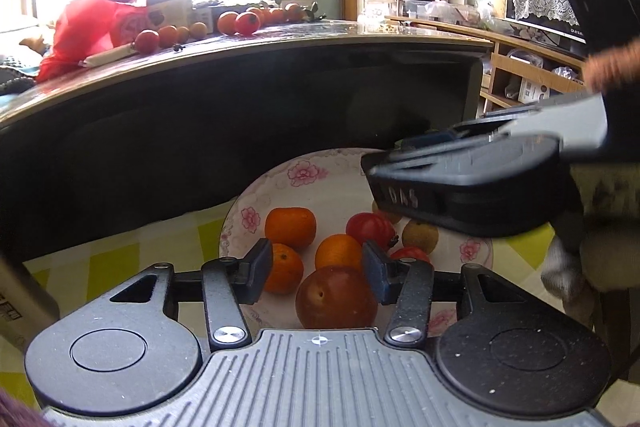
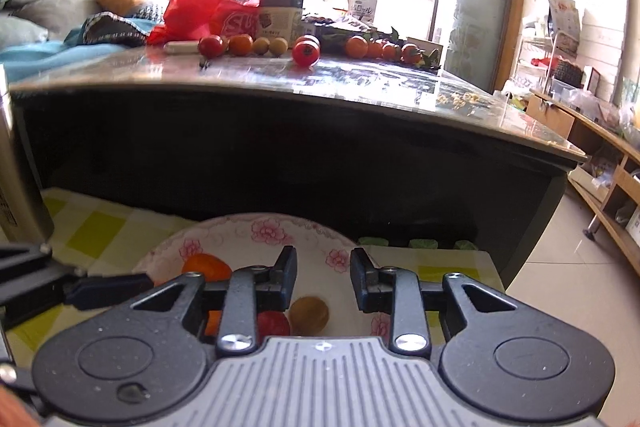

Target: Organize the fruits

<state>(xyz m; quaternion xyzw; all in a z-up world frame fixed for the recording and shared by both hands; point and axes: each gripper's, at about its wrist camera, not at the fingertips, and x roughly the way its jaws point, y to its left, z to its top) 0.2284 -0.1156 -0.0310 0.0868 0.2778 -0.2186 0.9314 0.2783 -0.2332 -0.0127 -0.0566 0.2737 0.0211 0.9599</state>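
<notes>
Seven fruits lie on the floral plate [image 1: 304, 171]; left gripper [image 1: 318, 269] and right gripper [image 2: 324, 277] hover above it, fingers apart, empty.

Low surface covered by a yellow-and-white checked cloth [image 1: 116, 263], bearing a flower-patterned plate [image 1: 280, 179] at its centre and a metal cylinder [image 2: 16, 187], possibly a flask, at its left. Behind it stands a dark, glossy-topped table [image 2: 360, 83], carrying along its far edge a red bag [image 2: 200, 11], a box [image 2: 280, 11] and a row of small fruits [image 2: 304, 49].
</notes>
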